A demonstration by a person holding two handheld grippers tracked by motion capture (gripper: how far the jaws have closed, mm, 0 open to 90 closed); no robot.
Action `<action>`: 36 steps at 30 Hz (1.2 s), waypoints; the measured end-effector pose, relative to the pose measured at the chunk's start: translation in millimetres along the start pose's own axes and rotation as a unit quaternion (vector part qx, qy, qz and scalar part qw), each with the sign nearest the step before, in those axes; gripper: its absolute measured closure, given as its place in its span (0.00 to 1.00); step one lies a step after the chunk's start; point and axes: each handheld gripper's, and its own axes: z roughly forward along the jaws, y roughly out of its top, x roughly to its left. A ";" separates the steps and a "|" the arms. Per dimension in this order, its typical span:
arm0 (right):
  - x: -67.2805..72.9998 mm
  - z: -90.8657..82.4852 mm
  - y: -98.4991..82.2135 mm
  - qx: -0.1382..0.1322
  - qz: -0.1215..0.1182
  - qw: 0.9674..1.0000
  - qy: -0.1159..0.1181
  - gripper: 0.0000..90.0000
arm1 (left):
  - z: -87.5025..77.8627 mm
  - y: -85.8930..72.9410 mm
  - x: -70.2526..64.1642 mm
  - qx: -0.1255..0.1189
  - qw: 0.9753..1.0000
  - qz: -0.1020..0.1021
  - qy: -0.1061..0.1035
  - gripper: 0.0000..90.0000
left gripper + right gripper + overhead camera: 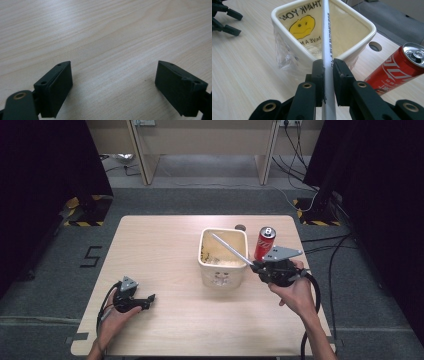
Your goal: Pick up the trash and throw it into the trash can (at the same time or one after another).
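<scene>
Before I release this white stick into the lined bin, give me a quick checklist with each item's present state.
1. Right hand-held gripper shut on the white stick: ok.
2. Stick's far end over the bin opening: ok.
3. Plastic liner in place over the rim: ok.
4. Red can upright, apart from the bin: ok.
5. Left hand-held gripper open, away from the bin: ok.
6. Stick tip touching the liner: cannot tell.

High view: fixed above the person's side, facing forward and down over the whole tabletop (165, 250), from well back. Left gripper view: rides low and close, looking along its own spread jaws at bare wood grain between them. Right gripper view: close behind its closed jaws, looking ahead to the lined bin (352, 53), with the red can (398, 67) right of the jaws. Bin and can also appear in the high view.
</scene>
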 end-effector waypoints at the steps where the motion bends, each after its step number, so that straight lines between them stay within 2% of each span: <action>1: -0.3 0.4 0.8 -0.001 0.003 1.000 0.002 0.88 | 0.0 0.0 0.0 0.000 1.000 0.000 0.000 0.15; 2: -0.6 0.6 1.3 -0.004 0.003 1.000 0.002 0.88 | 0.0 0.0 0.0 0.000 1.000 0.000 0.000 0.15; 4: -1.8 0.3 3.3 -0.017 0.007 1.000 0.002 0.76 | 0.0 0.0 0.0 0.000 1.000 0.000 0.000 0.15; 5: -1.8 0.3 3.3 -0.017 0.007 1.000 0.002 0.76 | 0.0 0.0 0.0 0.000 1.000 0.000 0.000 0.15; 6: -2.5 -0.4 4.3 -0.024 0.013 1.000 -0.001 0.68 | 0.0 0.0 0.0 0.000 1.000 0.000 0.000 0.15; 8: -4.6 -3.7 7.0 -0.040 0.019 0.999 -0.002 0.59 | 0.0 0.0 0.0 0.000 1.000 0.000 0.000 0.15; 11: -8.0 -10.6 10.6 -0.055 0.033 0.998 -0.008 0.54 | 0.0 0.0 0.0 0.000 1.000 0.000 0.000 0.15; 13: -10.9 -15.2 12.1 -0.061 0.034 0.997 -0.011 0.50 | 0.0 0.0 0.0 0.000 1.000 0.000 0.000 0.15; 15: -14.1 -20.6 12.7 -0.074 0.040 0.996 -0.017 0.42 | 0.0 0.0 0.0 0.000 1.000 0.000 0.000 0.15; 18: -21.0 -27.9 10.8 -0.098 0.065 0.993 -0.019 0.35 | 0.0 0.0 0.0 0.000 1.000 0.000 0.000 0.15; 20: -26.4 -33.7 8.4 -0.104 0.071 0.992 -0.029 0.33 | 0.0 0.0 0.0 0.000 1.000 0.000 0.000 0.15; 24: -38.6 -46.1 1.2 -0.120 0.094 0.987 -0.054 0.31 | 0.0 0.0 0.0 0.000 1.000 0.000 0.000 0.15; 26: -43.2 -50.1 -2.6 -0.117 0.093 0.986 -0.072 0.31 | 0.0 0.0 0.0 0.000 1.000 0.000 0.000 0.15; 28: -48.5 -52.5 -8.2 -0.113 0.098 0.984 -0.096 0.31 | 0.0 0.0 0.0 0.000 1.000 0.000 0.000 0.15; 36: -63.3 -48.7 -32.6 -0.098 0.119 0.980 -0.128 0.30 | 0.0 0.0 0.0 0.000 1.000 0.000 0.000 0.15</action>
